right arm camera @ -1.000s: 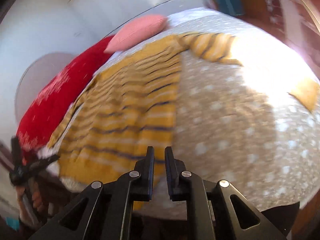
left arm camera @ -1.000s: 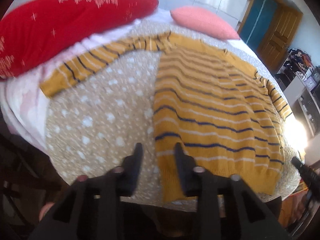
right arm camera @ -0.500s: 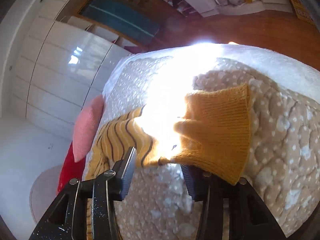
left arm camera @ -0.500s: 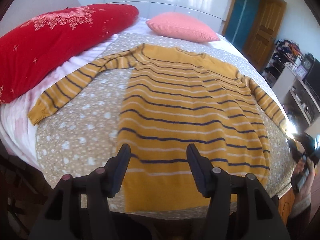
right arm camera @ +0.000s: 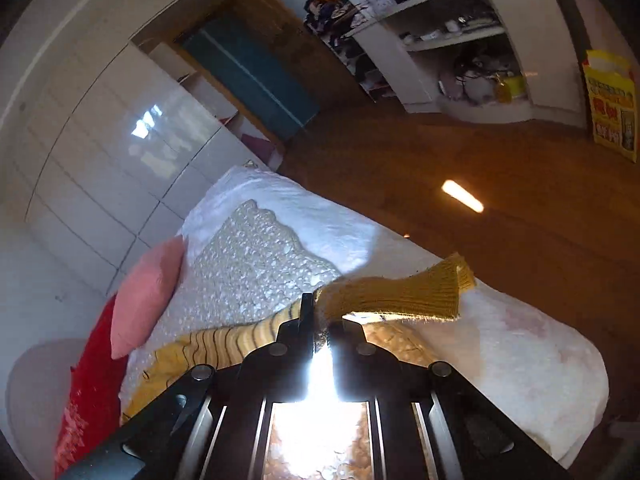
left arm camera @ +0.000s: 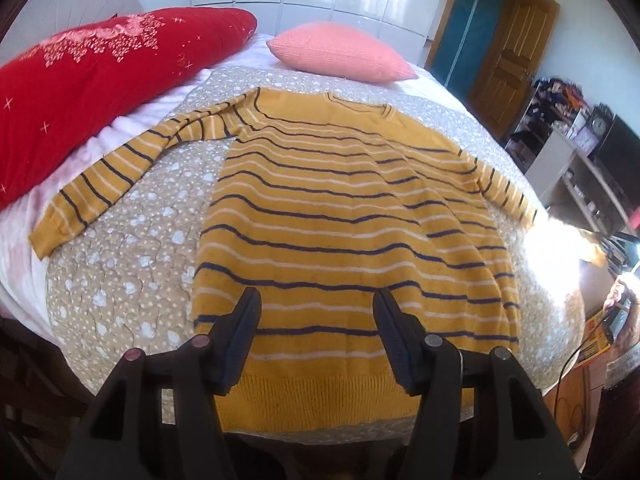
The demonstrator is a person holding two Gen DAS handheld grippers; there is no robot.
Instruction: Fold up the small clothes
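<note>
A mustard sweater [left arm camera: 344, 216] with dark and white stripes lies flat, front up, on the bed, its left sleeve [left arm camera: 120, 172] stretched toward the red pillow. My left gripper [left arm camera: 316, 320] is open and empty, hovering over the sweater's hem. My right gripper [right arm camera: 320, 320] is shut on the sweater's right sleeve [right arm camera: 400, 292] near the cuff and holds it lifted off the bed's right edge; the cuff sticks out past the fingers.
A red pillow [left arm camera: 100, 80] and a pink pillow [left arm camera: 340, 56] lie at the head of the bed. The dotted beige quilt [left arm camera: 120, 280] covers the bed. White shelves [right arm camera: 480, 40] and a wooden floor [right arm camera: 480, 180] are to the right.
My left gripper opened wide and drew back to the hem's middle. My right gripper swung to the right sleeve's cuff, closed on it and lifted it.
</note>
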